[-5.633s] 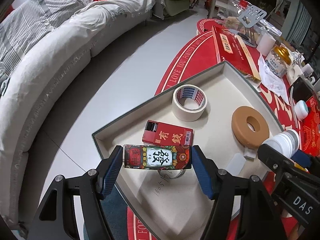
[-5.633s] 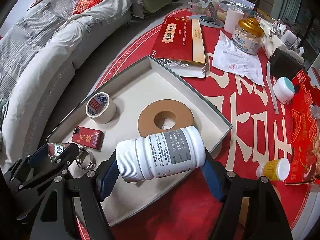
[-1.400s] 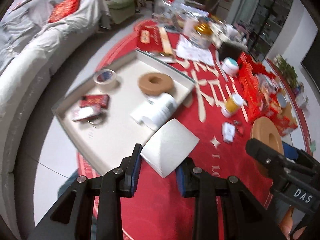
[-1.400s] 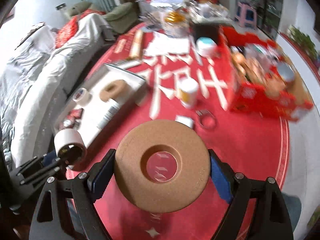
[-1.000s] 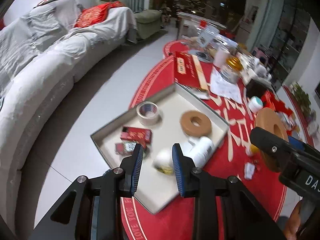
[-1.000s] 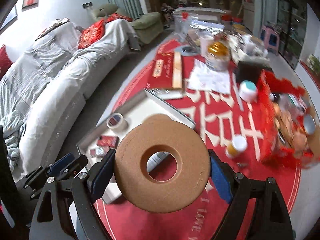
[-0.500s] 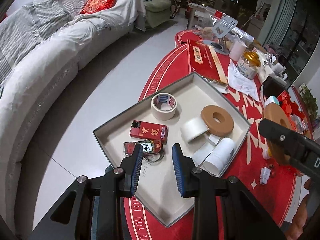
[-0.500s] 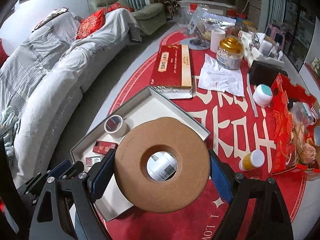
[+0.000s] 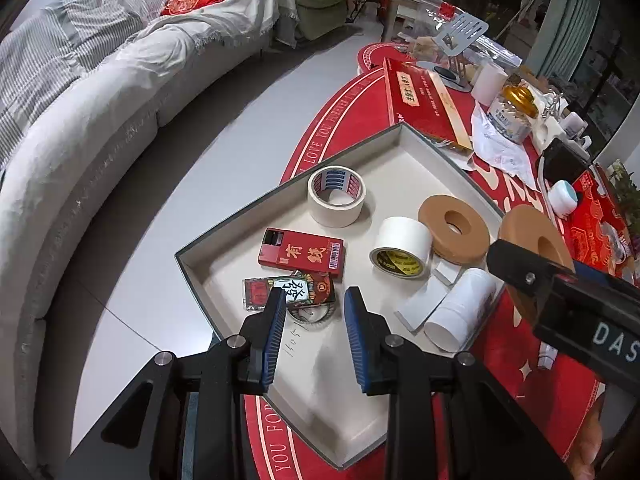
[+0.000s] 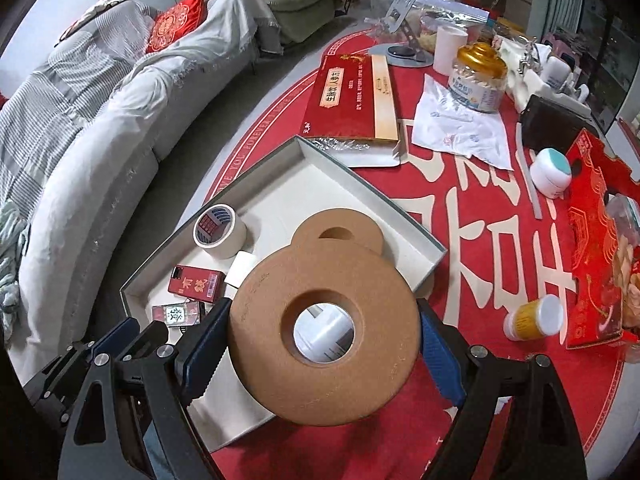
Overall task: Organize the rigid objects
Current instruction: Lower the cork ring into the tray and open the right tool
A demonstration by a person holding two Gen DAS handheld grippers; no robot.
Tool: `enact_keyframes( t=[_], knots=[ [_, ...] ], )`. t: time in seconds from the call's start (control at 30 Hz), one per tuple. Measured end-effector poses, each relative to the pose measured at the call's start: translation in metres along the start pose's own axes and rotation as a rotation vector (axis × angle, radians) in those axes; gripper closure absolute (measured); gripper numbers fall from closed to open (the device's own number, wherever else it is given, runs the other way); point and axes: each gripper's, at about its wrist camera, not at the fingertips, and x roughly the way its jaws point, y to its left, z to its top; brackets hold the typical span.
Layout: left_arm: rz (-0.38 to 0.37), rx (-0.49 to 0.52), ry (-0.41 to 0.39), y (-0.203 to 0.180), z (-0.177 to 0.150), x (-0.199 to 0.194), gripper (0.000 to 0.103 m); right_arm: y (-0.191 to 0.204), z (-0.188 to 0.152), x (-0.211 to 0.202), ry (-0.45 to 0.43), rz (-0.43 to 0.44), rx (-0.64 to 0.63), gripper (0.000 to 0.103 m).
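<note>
Your right tool (image 10: 324,336) holds a brown tape ring (image 10: 324,324) flat-face toward the camera, its rim clamped between the two blue pads (image 10: 202,356). The ring hangs above the near right part of the shallow white tray (image 10: 434,256), and a white bottle (image 10: 326,334) lying in the tray shows through its centre hole. In the left wrist view, the same ring (image 9: 532,240) appears edge-on behind the black body of the right tool, just beyond the right wall of the tray (image 9: 192,252).

Your left tool (image 9: 316,324) holds nothing. Its jaws stand narrow with a clear gap between them, above the near part of the tray floor.

Inside the tray you have:
- a second brown tape ring (image 9: 454,228) lying flat near the right wall;
- a white tape roll (image 9: 402,248) on its side, just beside that ring;
- the white bottle (image 9: 460,316) on its side at the right wall, with a white card (image 9: 420,306) next to it;
- a cream tape roll (image 9: 337,196) standing on its flat face toward the far corner;
- a red box (image 9: 302,254) with gold characters near the middle;
- a dark card pack (image 9: 288,292) just below the red box, resting partly on a metal ring (image 9: 312,314).

The tray sits on a round bench covered by a red cloth (image 10: 472,232) with cream characters. On the cloth beyond the tray lie a long red box (image 10: 352,100), a white sheet (image 10: 460,130), a gold-lidded jar (image 10: 478,76), a small white pot (image 10: 552,172) and a yellow bottle (image 10: 534,318). A grey sofa (image 9: 80,120) stands to the left of the bench.
</note>
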Motion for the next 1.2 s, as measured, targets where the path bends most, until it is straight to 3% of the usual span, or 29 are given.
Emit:
enact_keyframes(
  t=[1.1, 1.17, 1.2],
  knots=[
    [0.007, -0.035, 0.041, 0.013, 0.008, 0.025, 0.069, 0.010, 0.025, 0.047, 0.070, -0.043, -0.035, 0.015],
    [0.010, -0.041, 0.047, 0.014, 0.008, 0.026, 0.063, 0.011, 0.024, 0.047, 0.077, -0.031, -0.036, 0.015],
    [0.011, -0.044, 0.050, 0.014, 0.008, 0.027, 0.052, 0.010, 0.024, 0.048, 0.083, -0.027, -0.036, 0.015]
  ],
)
